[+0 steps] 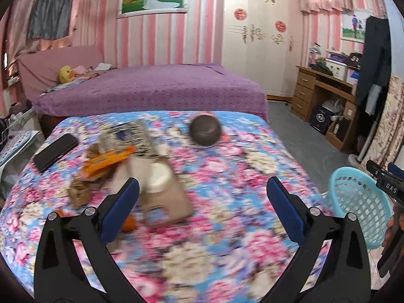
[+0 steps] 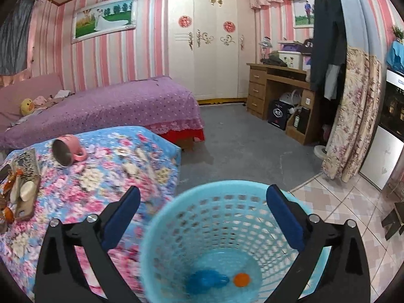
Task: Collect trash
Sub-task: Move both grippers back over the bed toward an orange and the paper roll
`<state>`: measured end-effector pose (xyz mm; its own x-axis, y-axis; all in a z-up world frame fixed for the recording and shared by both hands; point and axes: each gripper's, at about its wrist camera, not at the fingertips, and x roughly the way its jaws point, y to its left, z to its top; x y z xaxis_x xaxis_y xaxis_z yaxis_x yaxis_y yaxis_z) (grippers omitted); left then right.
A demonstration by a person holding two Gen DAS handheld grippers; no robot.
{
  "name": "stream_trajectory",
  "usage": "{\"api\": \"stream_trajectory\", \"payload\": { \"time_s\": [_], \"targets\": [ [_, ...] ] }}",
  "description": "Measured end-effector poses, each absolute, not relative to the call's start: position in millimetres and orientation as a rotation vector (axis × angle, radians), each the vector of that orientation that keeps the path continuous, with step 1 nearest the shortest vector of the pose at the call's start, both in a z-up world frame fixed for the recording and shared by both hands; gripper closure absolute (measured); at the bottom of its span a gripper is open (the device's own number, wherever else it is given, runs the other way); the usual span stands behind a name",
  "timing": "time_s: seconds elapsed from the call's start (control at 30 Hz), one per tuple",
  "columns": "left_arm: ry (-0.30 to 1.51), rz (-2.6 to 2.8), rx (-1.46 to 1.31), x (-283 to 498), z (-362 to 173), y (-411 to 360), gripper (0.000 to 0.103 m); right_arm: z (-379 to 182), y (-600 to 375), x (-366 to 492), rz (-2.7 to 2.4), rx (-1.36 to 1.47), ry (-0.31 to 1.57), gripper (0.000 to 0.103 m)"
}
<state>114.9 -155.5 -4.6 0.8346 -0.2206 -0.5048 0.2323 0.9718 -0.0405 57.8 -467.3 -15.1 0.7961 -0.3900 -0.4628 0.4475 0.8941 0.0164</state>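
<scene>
My left gripper (image 1: 202,202) is open and empty above the floral cloth (image 1: 214,240). Ahead and left of it lies a trash pile: a tan carton with a pale cup (image 1: 161,189), an orange wrapper (image 1: 108,161), brown scraps (image 1: 79,192) and an orange piece (image 1: 130,223). My right gripper (image 2: 202,207) is open and empty over the light blue basket (image 2: 176,227). Inside the basket lie a blue crumpled piece (image 2: 207,279) and an orange piece (image 2: 241,279). The basket also shows in the left wrist view (image 1: 358,202), at the table's right edge.
A pink mug (image 2: 68,151) lies on its side at the table's far end. A black phone (image 1: 55,151) and a patterned booklet (image 1: 128,136) lie at the left. A purple bed (image 1: 156,88), a wooden desk (image 2: 277,88) and a white wardrobe (image 2: 209,45) stand beyond.
</scene>
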Motion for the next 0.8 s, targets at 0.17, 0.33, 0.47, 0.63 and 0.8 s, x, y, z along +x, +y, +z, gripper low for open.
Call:
{"api": "stream_trajectory", "payload": {
  "time_s": [0.17,0.33,0.47,0.63,0.8],
  "targets": [
    [0.531,-0.161,0.003,115.1,-4.8,-98.5,0.006,-13.6,-423.4,76.1,-0.402,0.111,0.472,0.005],
    [0.517,-0.081,0.011,111.2,-7.0,-45.2,0.006,-20.1,-382.3,88.7,-0.352,0.045,0.499,0.005],
    [0.531,-0.024,0.008,111.0,-16.3,-4.4,0.006,-25.1,-357.5,94.2,-0.329,-0.006,0.510,0.005],
    [0.593,0.038,-0.054,114.3,-36.9,41.5,0.006,-31.9,-336.4,99.5,-0.274,0.015,0.522,0.005],
    [0.661,0.045,-0.043,122.1,-59.7,60.9,0.006,-41.1,-314.4,107.1,-0.261,-0.008,0.539,0.005]
  ]
}}
